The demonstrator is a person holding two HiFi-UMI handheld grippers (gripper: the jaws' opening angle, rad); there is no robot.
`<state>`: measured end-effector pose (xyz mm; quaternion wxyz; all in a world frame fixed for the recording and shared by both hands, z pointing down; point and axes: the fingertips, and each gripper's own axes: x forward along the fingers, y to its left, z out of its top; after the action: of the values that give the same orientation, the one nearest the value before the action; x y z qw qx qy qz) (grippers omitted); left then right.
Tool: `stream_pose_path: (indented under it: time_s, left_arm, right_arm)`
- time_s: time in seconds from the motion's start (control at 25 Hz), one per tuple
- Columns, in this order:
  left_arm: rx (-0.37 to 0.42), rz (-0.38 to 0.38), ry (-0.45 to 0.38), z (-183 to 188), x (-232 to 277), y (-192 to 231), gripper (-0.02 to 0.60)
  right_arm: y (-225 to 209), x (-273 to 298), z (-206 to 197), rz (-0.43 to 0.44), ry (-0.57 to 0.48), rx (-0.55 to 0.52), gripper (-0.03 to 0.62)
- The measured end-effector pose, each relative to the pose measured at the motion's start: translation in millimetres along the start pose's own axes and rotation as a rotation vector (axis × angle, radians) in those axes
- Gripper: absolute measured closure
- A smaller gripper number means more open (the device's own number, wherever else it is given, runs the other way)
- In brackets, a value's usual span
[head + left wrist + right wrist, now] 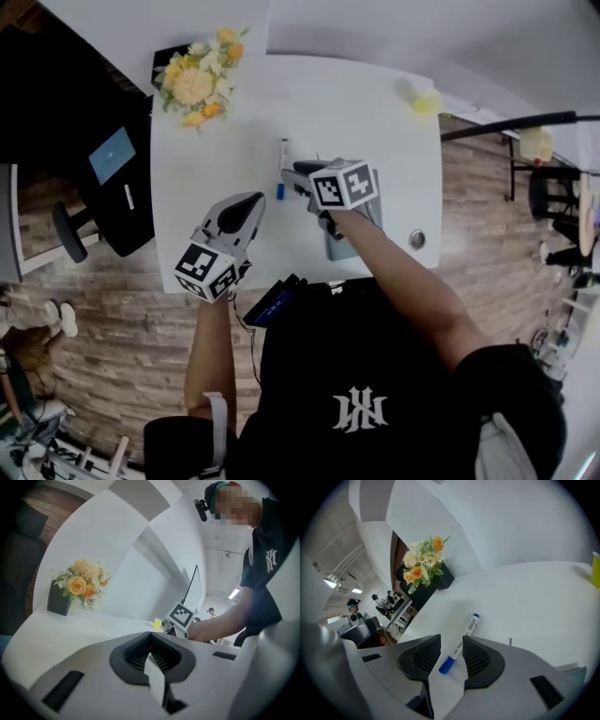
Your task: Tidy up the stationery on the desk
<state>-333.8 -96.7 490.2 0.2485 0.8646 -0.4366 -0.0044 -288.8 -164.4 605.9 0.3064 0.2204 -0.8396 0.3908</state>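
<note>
A person in a dark T-shirt leans over a white desk [375, 131] with a two-jaw gripper in each hand. The right gripper [451, 641] is tilted down over the middle of the desk, its claw spread wide. A white marker [469, 626] with a blue cap lies flat on the desk in the gap between the jaws, and the pads stand clear of it on both sides. From above, the gripper's body and marker cube cover the jaws, so only the marker's length shows beside them.

The left gripper [151, 635] is held near the desk's near-left edge with its claw pressed together. Its own grey body fills the lower half of its view and blocks the desk surface just ahead.

A bunch of orange and cream flowers [197, 80] in a dark holder stands at the far-left corner. A small yellow object [427, 101] sits near the far-right corner. It is blurred from above and cut off at the edge of the right gripper view, and I cannot make out what it is. A flat grey item [339, 246] lies towards the near edge, mostly hidden under the right forearm.
</note>
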Motion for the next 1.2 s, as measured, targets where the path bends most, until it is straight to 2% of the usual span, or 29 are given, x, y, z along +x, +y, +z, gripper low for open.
stream_pose_path:
  time_s: [0.12, 0.28, 0.44, 0.68, 0.84, 0.92, 1.2]
  left_arm:
    - [-0.010, -0.046, 0.010, -6, 9, 3, 0.578]
    - [-0.022, -0.084, 0.020, -10, 16, 6, 0.578]
    - [-0.034, -0.100, 0.017, -10, 16, 11, 0.578]
    - [-0.038, -0.095, 0.011, -10, 9, 22, 0.578]
    - [-0.037, -0.086, 0.009, -13, 5, 26, 0.578]
    - [-0.041, -0.082, 0.014, -17, 5, 26, 0.578]
    - [-0.057, -0.096, 0.038, -28, 17, 10, 0.578]
  right_arm:
    - [-15, 13, -9, -0.071, 0.020, 0.043, 0.448]
    - [-23, 27, -9, -0.115, 0.025, 0.081, 0.448]
    - [-29, 33, -9, -0.189, 0.054, 0.044, 0.445]
    - [-28, 37, -10, -0.240, 0.111, -0.051, 0.461]
    - [-30, 37, -9, -0.235, 0.101, -0.051, 0.472]
    - [-30, 35, -7, -0.230, 0.087, -0.052, 0.505]
    - [-23, 7, 5, -0.182, -0.003, -0.062, 0.505]
